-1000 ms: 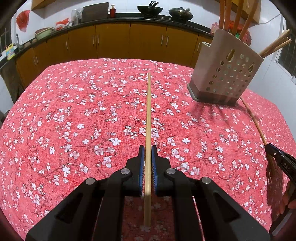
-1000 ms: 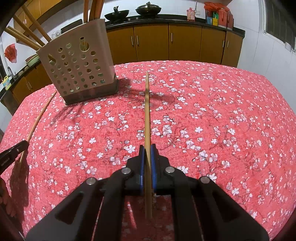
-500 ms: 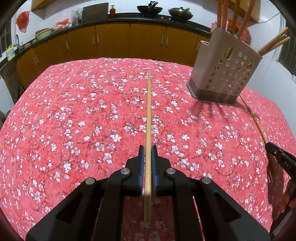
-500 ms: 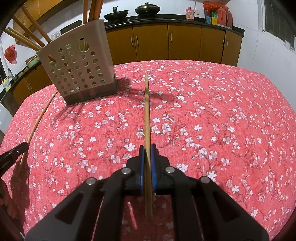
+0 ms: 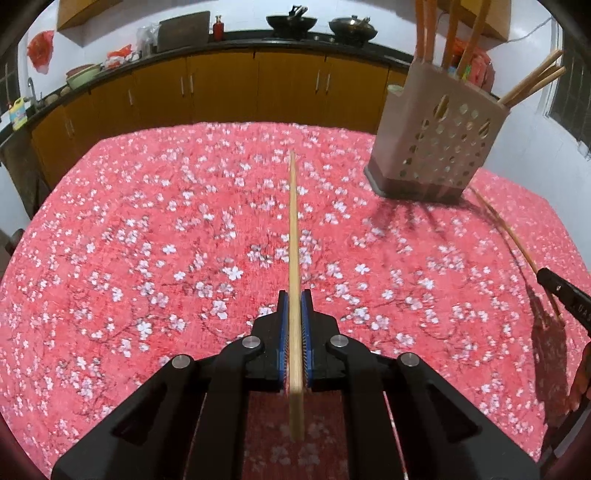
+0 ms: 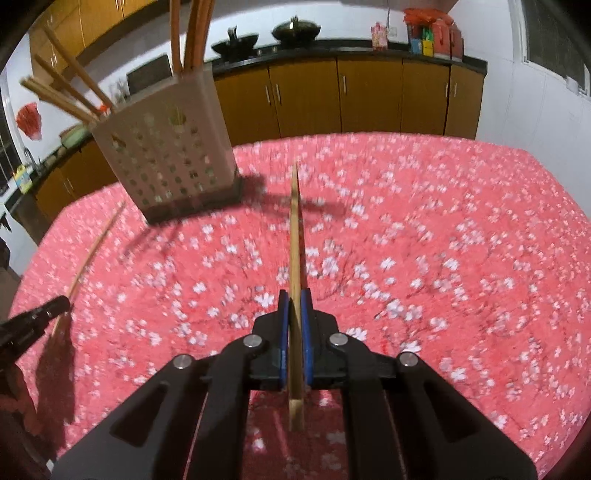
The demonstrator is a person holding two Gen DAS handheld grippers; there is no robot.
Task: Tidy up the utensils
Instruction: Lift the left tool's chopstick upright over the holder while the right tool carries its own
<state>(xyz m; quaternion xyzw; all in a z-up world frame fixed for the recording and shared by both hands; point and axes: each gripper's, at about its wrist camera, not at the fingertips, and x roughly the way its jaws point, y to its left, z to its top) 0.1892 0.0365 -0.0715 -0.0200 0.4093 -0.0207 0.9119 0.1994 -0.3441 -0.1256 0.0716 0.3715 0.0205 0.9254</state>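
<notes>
My left gripper [image 5: 294,299] is shut on a wooden chopstick [image 5: 293,229] that points forward over the red floral tablecloth. My right gripper [image 6: 294,297] is shut on another wooden chopstick [image 6: 295,229], also held above the cloth. The beige perforated utensil holder [image 5: 434,147] with several chopsticks and wooden utensils in it stands at the far right in the left wrist view and at the far left in the right wrist view [image 6: 162,158]. Each view shows the other gripper's tip and its chopstick at the edge, in the left wrist view [image 5: 561,299] and in the right wrist view [image 6: 33,321].
The table with the red floral cloth [image 5: 147,240] fills both views. Behind it runs a counter with brown cabinets [image 5: 221,88], woks [image 5: 291,22] and bottles. A window [image 6: 554,40] is on the right wall.
Both grippers have lifted and tilted with their chopsticks. The holder now looks nearer and larger in the right wrist view, which is blurred by motion.
</notes>
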